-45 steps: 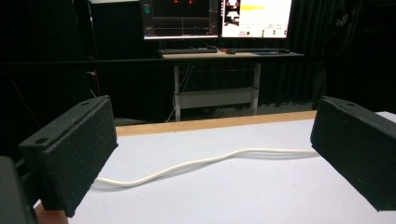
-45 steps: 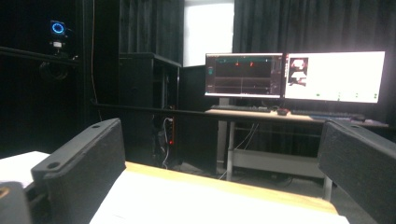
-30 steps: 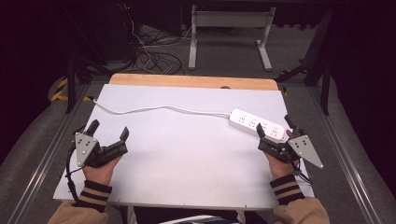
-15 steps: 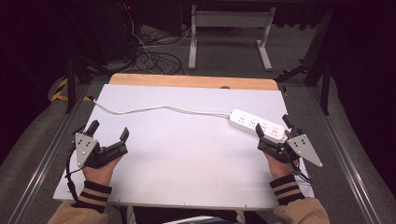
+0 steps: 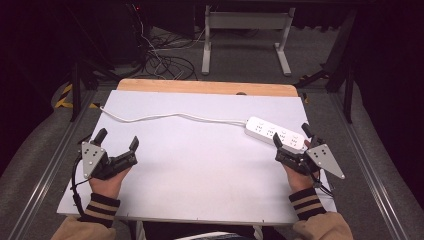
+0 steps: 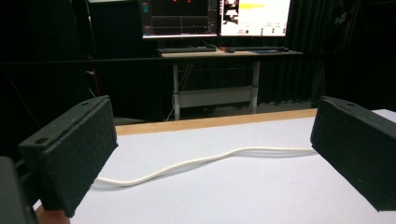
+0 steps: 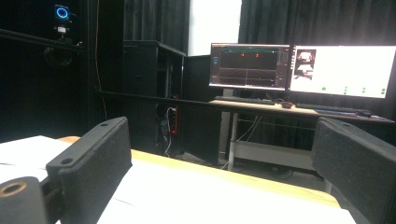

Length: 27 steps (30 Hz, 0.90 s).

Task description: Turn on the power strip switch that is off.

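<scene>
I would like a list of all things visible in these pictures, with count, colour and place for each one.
table: one, white top with a wooden far edge, in the middle of the high view
power strip: one, white, on the table at the right, just beyond the right gripper
cord: one, white, running from the power strip across the table to its far left edge
monitors: two, lit, on a desk beyond the table
keyboard: one, dark, on that desk
floor cables: several, dark, beyond the table
left gripper: one, black, near left of the table, fingers apart
right gripper: one, black, near right, fingers apart
</scene>
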Each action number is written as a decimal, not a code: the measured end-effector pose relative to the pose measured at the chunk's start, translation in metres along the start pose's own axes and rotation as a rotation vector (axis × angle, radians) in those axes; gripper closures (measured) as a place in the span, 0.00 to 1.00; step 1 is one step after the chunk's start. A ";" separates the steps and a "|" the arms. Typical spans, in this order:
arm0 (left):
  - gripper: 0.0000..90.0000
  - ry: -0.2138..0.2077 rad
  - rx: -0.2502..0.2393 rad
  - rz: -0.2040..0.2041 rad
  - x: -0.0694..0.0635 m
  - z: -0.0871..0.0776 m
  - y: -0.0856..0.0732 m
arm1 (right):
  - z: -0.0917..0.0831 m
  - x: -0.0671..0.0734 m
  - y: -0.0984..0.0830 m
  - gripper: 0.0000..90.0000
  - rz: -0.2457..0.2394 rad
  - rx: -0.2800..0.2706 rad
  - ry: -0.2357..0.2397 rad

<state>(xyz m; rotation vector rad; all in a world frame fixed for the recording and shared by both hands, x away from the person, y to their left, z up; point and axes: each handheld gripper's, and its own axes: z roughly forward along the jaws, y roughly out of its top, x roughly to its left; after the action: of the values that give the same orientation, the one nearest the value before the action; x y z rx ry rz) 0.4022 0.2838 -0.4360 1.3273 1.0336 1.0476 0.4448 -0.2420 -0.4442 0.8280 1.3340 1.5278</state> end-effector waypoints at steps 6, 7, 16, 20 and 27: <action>0.01 -0.001 0.000 0.000 0.000 0.000 0.000 | -0.001 0.000 0.000 0.06 -0.001 0.000 0.001; 0.01 -0.002 -0.001 0.000 0.000 0.000 0.000 | -0.001 0.000 0.000 0.06 -0.004 0.000 -0.002; 0.01 -0.005 -0.002 0.000 -0.001 0.000 0.001 | -0.003 0.001 0.000 0.07 -0.007 0.004 0.000; 0.01 -0.005 -0.001 0.002 -0.001 0.000 0.001 | -0.003 0.001 0.000 0.07 -0.006 0.006 0.001; 0.01 -0.007 0.001 0.002 -0.002 -0.001 0.001 | -0.004 0.001 0.000 0.07 -0.007 0.006 0.001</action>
<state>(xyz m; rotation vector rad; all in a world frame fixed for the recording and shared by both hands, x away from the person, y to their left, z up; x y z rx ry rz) 0.4008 0.2823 -0.4350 1.3314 1.0283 1.0435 0.4410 -0.2420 -0.4449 0.8257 1.3412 1.5197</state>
